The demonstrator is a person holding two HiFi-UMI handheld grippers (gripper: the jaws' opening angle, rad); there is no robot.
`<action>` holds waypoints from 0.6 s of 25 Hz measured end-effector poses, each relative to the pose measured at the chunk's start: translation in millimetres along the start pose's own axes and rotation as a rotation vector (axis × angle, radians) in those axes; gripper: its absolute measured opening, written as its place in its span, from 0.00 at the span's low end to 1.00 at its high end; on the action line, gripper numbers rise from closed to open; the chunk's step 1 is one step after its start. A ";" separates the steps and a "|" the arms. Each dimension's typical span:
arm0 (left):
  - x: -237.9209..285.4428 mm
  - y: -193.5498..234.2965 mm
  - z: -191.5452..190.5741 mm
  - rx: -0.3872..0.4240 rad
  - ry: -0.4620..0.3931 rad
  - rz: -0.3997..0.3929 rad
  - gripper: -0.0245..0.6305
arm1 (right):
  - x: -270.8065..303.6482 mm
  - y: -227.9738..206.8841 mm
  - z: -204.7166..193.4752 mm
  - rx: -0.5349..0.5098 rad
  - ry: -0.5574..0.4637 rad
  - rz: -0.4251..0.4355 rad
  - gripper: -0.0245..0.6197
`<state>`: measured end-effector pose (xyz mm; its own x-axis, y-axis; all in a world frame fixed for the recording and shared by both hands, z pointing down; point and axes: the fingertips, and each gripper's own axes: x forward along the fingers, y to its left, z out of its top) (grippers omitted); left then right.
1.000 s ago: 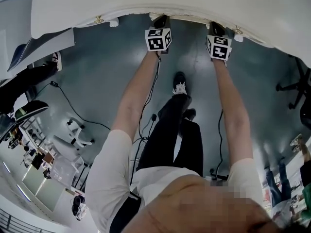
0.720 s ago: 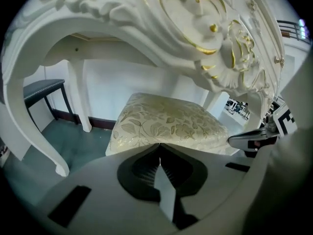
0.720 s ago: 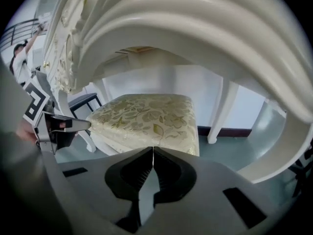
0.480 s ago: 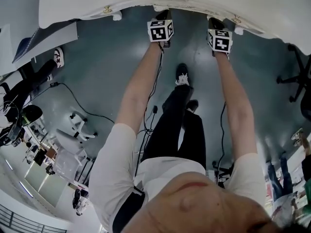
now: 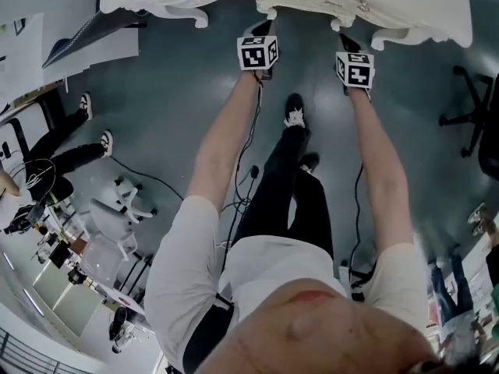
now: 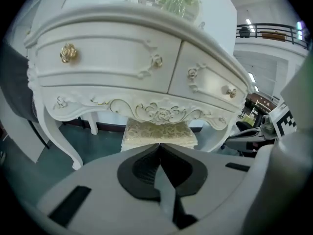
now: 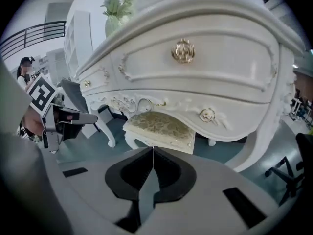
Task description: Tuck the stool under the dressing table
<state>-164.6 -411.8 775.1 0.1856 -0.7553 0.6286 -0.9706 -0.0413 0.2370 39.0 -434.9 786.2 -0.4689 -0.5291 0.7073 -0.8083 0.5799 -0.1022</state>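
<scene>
One stool [image 6: 159, 131], seemingly under dressing table [image 6: 112, 65]

Both hand-held grippers [image 6: 159, 147] [image 7: 152, 149] closed, arms outstretched

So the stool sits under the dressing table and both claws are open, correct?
Not quite. The stool does sit under the dressing table, but the left claw and right claw are both shut with nothing between them, as each gripper view shows.
</scene>
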 end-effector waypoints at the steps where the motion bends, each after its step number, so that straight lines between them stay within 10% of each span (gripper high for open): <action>1: -12.7 -8.2 -0.6 0.001 -0.003 -0.005 0.06 | -13.8 3.7 -1.3 0.000 -0.002 0.001 0.11; 15: -214.7 -95.7 -8.7 0.008 -0.055 -0.032 0.06 | -211.1 87.9 -3.3 0.029 -0.074 0.072 0.11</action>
<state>-110.2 -240.0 624.0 0.2083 -0.7881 0.5793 -0.9655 -0.0710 0.2506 68.2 -270.1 630.2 -0.5500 -0.5317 0.6440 -0.7811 0.6004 -0.1714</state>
